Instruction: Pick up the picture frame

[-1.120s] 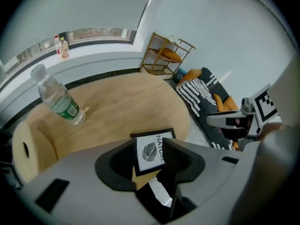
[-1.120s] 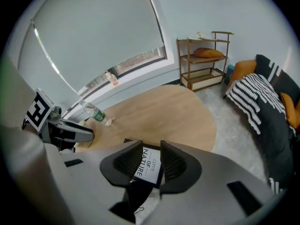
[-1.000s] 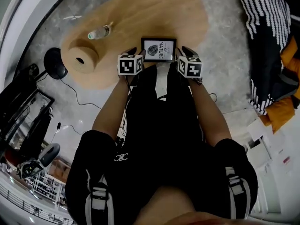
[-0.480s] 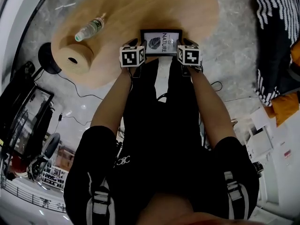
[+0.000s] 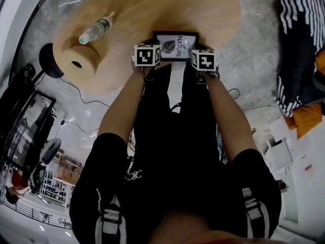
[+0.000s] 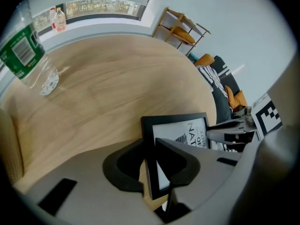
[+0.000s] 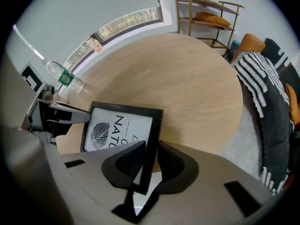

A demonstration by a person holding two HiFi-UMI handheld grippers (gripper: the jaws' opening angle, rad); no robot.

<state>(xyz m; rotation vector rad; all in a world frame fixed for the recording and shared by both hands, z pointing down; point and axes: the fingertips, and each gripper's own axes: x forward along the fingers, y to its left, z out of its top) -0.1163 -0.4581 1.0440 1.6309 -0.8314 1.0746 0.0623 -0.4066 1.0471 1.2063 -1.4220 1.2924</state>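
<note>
Head view looks steeply down on a rounded, light wood worktop (image 5: pixel 152 9) standing on a grey speckled floor (image 5: pixel 254 55), with black-and-white striped fabric (image 5: pixel 299 29) at the right and a clear water bottle (image 5: pixel 95 29) with a green label on the wood to the left. A black picture frame (image 5: pixel 175 46) lies face up at the worktop's near edge, directly in front of the person. Its long axis runs left to right between the two grippers, and the leaf end of its print points toward the left one. The left gripper (image 6: pixel 149 144) is closing, its fingers (image 6: pixel 124 165) clasping the frame's left edge. The right gripper (image 7: pixel 151 149) is closing likewise, its fingers (image 7: pixel 176 165) clasping the right edge.
</note>
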